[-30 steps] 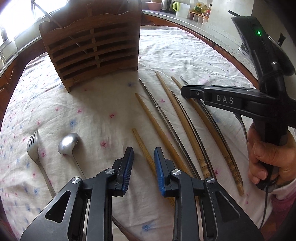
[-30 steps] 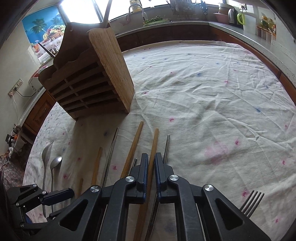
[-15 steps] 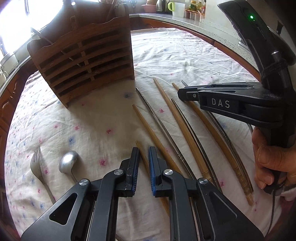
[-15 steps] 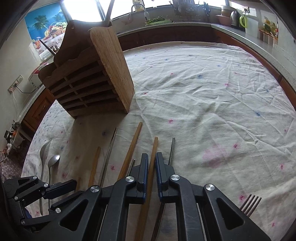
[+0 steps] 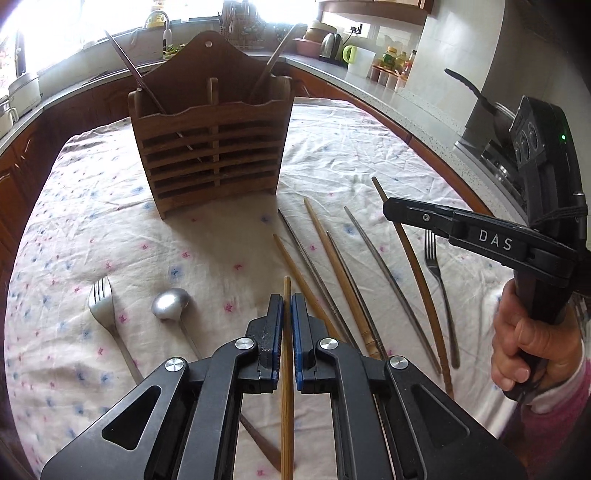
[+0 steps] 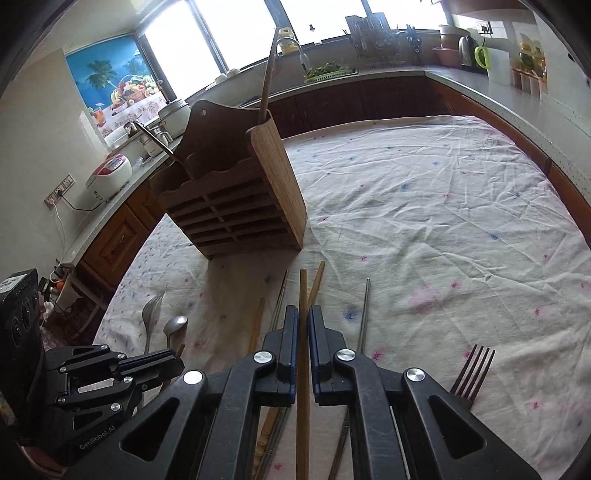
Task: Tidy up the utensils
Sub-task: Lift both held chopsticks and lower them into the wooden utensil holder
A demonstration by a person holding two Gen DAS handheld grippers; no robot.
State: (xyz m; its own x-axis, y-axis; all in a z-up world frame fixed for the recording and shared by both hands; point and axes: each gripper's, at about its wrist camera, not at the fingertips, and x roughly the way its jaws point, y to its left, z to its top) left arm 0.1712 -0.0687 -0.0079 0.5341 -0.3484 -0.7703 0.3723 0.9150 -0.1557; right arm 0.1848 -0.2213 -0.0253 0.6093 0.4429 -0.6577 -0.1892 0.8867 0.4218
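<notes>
The left gripper (image 5: 287, 306) was clenched on a light wooden chopstick (image 5: 286, 373), lifted clear of the cloth and pointing to twelve o'clock toward the slatted brown wooden utensil holder (image 5: 210, 147); the right gripper (image 6: 303, 325) likewise gripped a tan wooden chopstick (image 6: 303, 387) between its blue-lined fingers. The remaining wooden and metal chopsticks (image 5: 332, 266) lay fanned on the white cloth with pink and blue flecks (image 5: 110, 236) at about one o'clock of the left gripper, with a steel fork (image 5: 105, 314) and a round-bowled steel spoon (image 5: 170, 303) at ten o'clock, and a second steel fork (image 5: 437, 280) at two o'clock. Two utensils already stood in the holder. Around the table ran a grey kitchen counter (image 6: 480, 85) with bright windows (image 6: 236, 33) behind. Half a second earlier both grippers hovered low over the row, the left one's jaws still slightly apart and empty; since then each had closed on a chopstick and risen, tilting up so the holder's top came into sight.
</notes>
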